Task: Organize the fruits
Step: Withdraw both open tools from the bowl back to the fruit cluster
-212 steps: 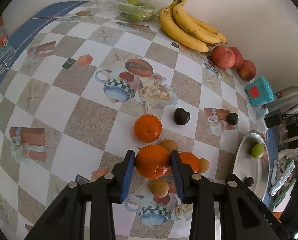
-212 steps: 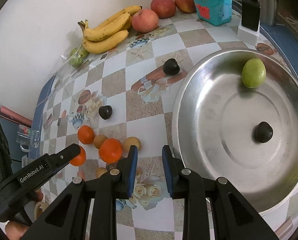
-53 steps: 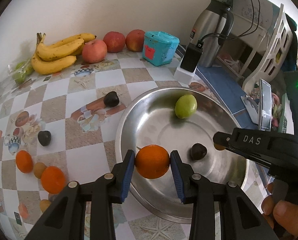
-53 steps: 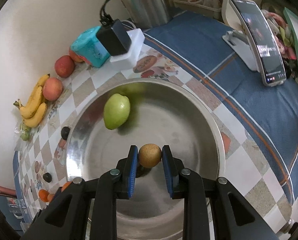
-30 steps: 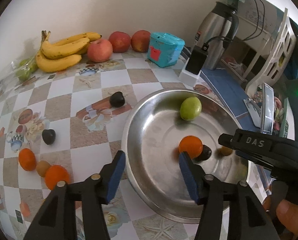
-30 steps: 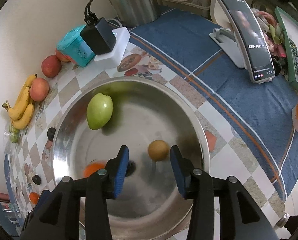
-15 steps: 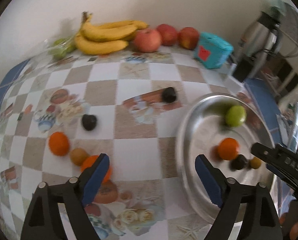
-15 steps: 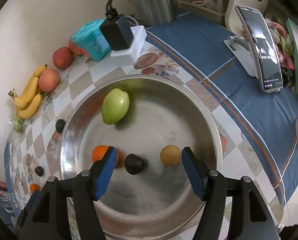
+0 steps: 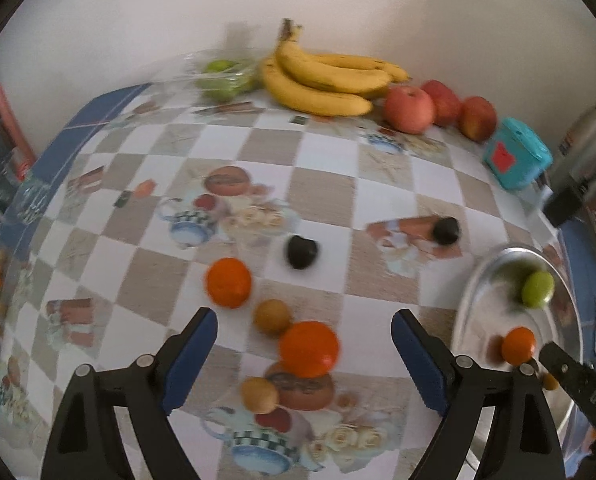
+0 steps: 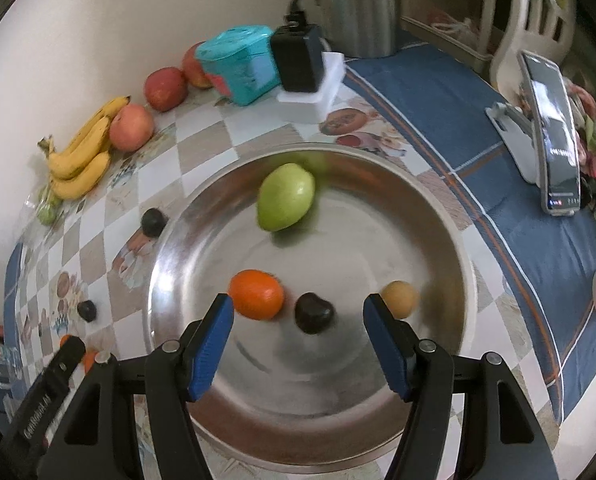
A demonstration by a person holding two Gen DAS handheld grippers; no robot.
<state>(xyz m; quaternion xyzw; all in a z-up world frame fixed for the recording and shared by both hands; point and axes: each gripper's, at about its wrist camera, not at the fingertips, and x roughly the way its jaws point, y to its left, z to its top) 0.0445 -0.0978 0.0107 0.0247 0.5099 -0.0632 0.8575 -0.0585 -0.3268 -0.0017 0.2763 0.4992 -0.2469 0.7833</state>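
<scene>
My left gripper (image 9: 303,354) is open and empty above loose fruit on the checked tablecloth: two oranges (image 9: 309,348) (image 9: 229,282), two small brown fruits (image 9: 272,316) (image 9: 258,395) and two dark fruits (image 9: 301,252) (image 9: 445,231). My right gripper (image 10: 298,346) is open and empty over the steel bowl (image 10: 437,216). The bowl holds a green fruit (image 10: 285,197), an orange (image 10: 256,294), a dark fruit (image 10: 313,312) and a small brown fruit (image 10: 399,299). The bowl also shows at the right edge of the left wrist view (image 9: 473,292).
Bananas (image 9: 321,82), three red apples (image 9: 409,109), a bag of green fruit (image 9: 224,78) and a teal box (image 9: 515,159) line the back wall. A kettle (image 10: 361,4), a black adapter (image 10: 298,58) and a phone on a stand (image 10: 549,136) stand beyond the bowl.
Both grippers let go of their fruit into the bowl and opened wide. The left gripper has swung left, from the bowl to the loose fruit on the cloth.
</scene>
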